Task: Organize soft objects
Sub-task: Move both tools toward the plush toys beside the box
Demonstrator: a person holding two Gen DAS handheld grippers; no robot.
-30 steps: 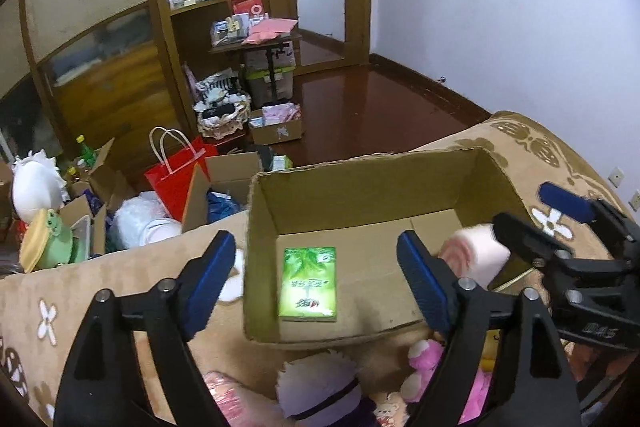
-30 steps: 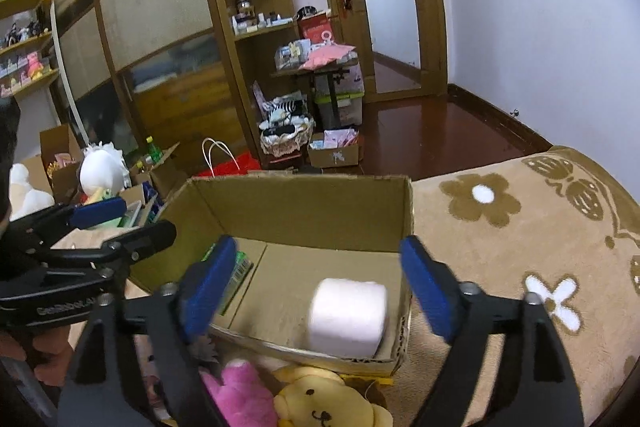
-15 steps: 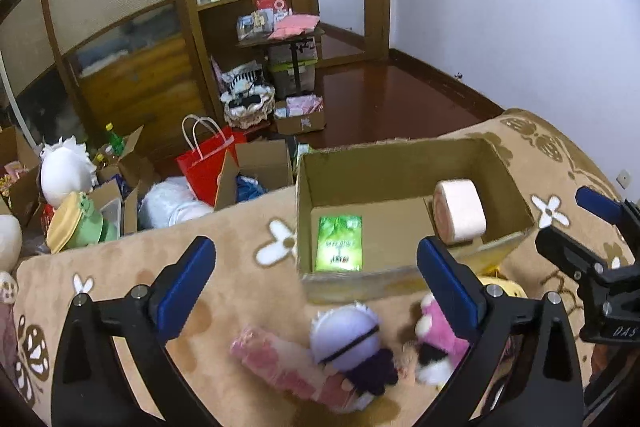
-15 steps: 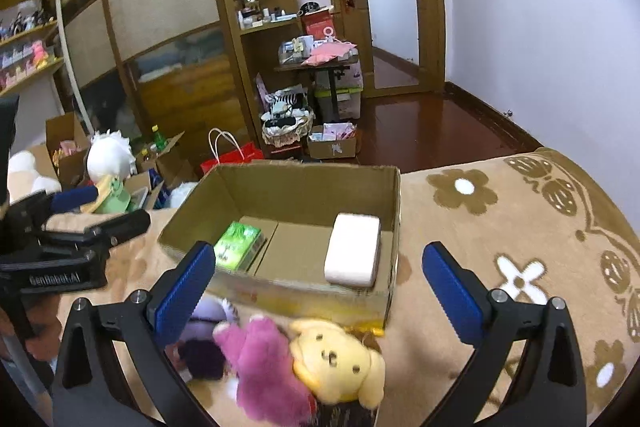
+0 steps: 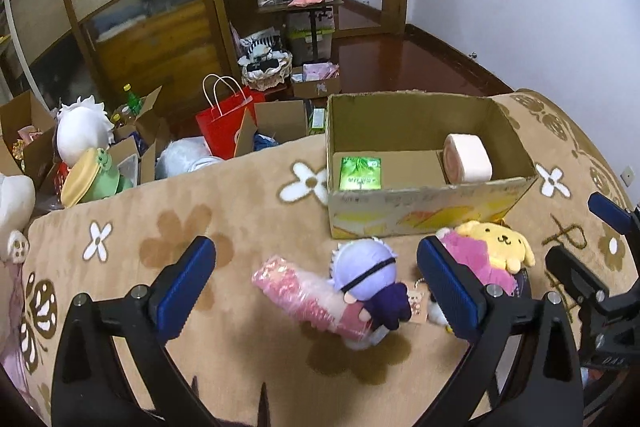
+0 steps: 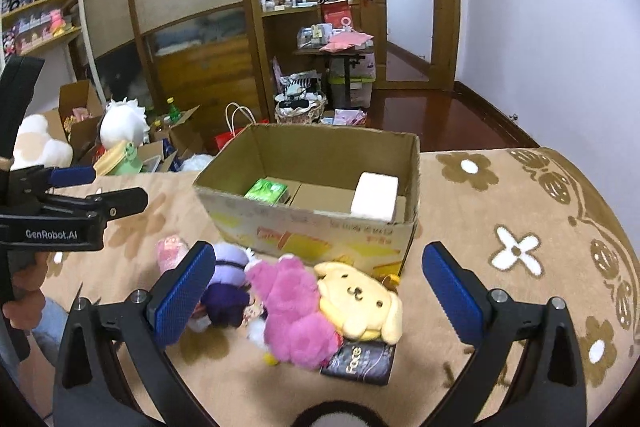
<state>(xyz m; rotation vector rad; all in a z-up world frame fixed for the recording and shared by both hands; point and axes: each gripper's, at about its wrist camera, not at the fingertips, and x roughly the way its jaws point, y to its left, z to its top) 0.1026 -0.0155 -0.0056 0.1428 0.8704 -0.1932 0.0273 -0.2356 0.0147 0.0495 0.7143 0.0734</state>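
Left gripper (image 5: 316,287): jaws wide apart, nothing held, just finished opening. Right gripper (image 6: 316,291): jaws wide apart, empty, likewise just opened. Box (image 5: 420,219) on flowered blanket (image 5: 180,235); inside, green pack (image 5: 360,173) at left, pink roll (image 5: 468,159) at right. Before box, on blanket: pink packet (image 5: 296,291), purple doll (image 5: 368,277) lying across it, pink plush (image 6: 292,311), yellow dog plush (image 6: 360,301), touching one another. Black pack (image 6: 358,363) under plush pair.

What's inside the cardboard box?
The cardboard box holds a green packet and a pink-and-white roll. The near wall hides the floor strip just behind it.
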